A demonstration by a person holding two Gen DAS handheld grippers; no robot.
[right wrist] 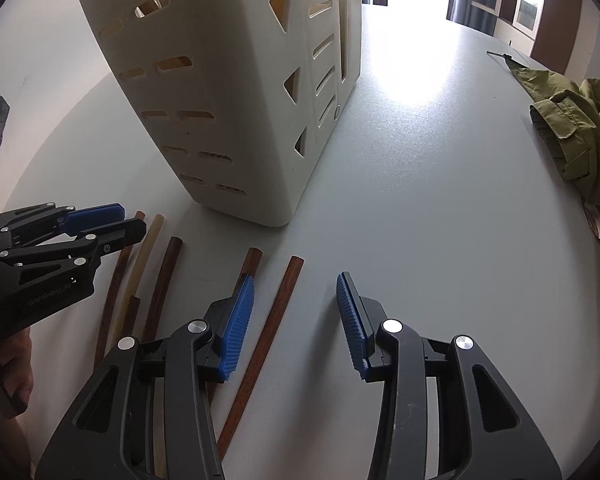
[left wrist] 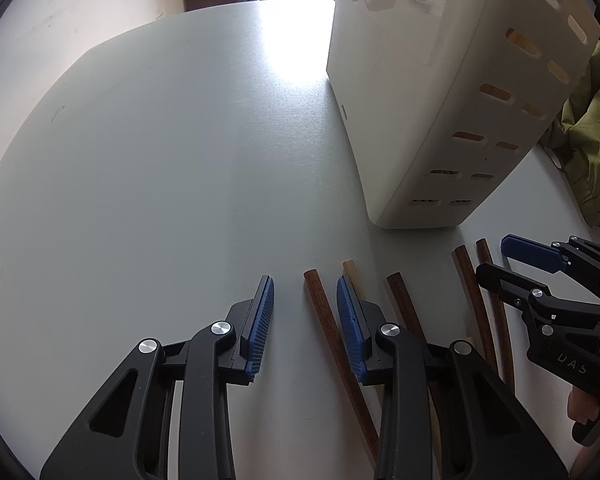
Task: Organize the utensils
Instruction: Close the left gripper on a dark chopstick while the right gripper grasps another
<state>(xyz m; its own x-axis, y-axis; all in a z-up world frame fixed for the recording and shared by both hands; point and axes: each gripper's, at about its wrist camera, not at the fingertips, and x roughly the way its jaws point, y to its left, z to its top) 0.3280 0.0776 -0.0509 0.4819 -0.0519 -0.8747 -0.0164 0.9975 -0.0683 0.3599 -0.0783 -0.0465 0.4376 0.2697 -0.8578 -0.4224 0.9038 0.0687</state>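
Several chopsticks lie side by side on the grey table, most dark brown (left wrist: 328, 320) (right wrist: 272, 336) and one pale (left wrist: 350, 272) (right wrist: 146, 252). A cream slotted utensil holder (left wrist: 432, 112) (right wrist: 228, 92) stands just beyond their tips. My left gripper (left wrist: 305, 298) is open, low over the table, with the leftmost brown chopstick between its fingers. My right gripper (right wrist: 296, 300) is open over the rightmost brown chopstick. Each gripper shows in the other's view, the right one (left wrist: 512, 260) and the left one (right wrist: 116, 220).
A green jacket (right wrist: 576, 128) (left wrist: 592, 128) lies at the right side of the table, with a tape roll (right wrist: 594, 220) beside it. The table edge curves away at the left. Bright window glare falls on the far tabletop (right wrist: 404, 52).
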